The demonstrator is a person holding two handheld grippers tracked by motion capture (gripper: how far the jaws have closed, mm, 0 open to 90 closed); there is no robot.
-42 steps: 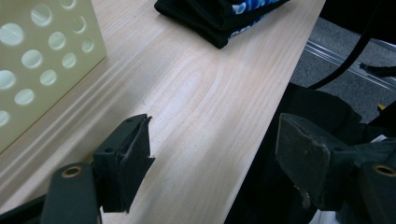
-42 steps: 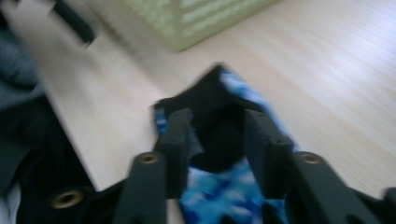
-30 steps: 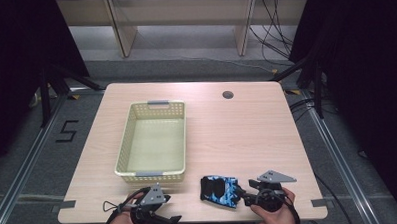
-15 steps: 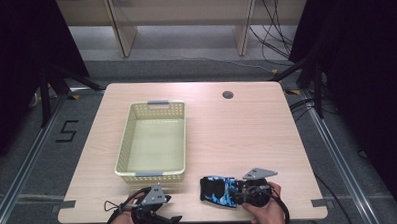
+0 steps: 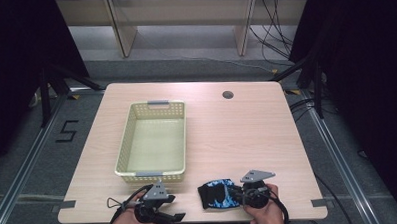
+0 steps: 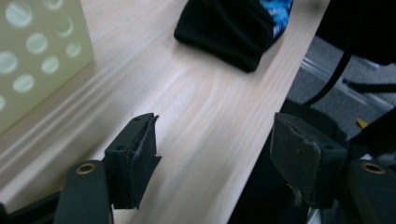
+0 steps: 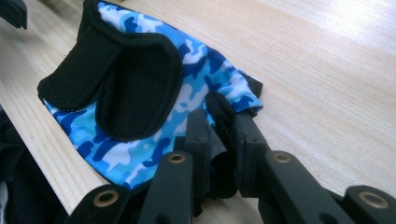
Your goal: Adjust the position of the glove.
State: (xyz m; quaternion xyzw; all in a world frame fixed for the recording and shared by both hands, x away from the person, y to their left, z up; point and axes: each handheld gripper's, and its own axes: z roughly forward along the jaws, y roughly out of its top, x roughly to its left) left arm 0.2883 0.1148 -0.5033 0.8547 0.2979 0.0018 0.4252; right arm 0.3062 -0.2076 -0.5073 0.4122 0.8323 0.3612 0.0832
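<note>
The right tongs [image 7: 219,140] have just been closing and now pinch an edge of the blue camouflage glove [image 7: 140,88], which lies flat on the bench [image 5: 237,135]. The left tongs [image 6: 215,158] stand apart, holding nothing. The basket [image 5: 155,138] beyond them is unfilled; lifting and carrying probably remain.

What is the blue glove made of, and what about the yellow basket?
The glove looks like thin, stretchy fabric: a fine knit shows in its blue camouflage print, with soft matte black trim that folds over. The basket looks like hard plastic, pale yellow and smooth, with neat rows of round holes moulded into its walls. Its grey handles could be plastic too, but that is hard to tell.
</note>
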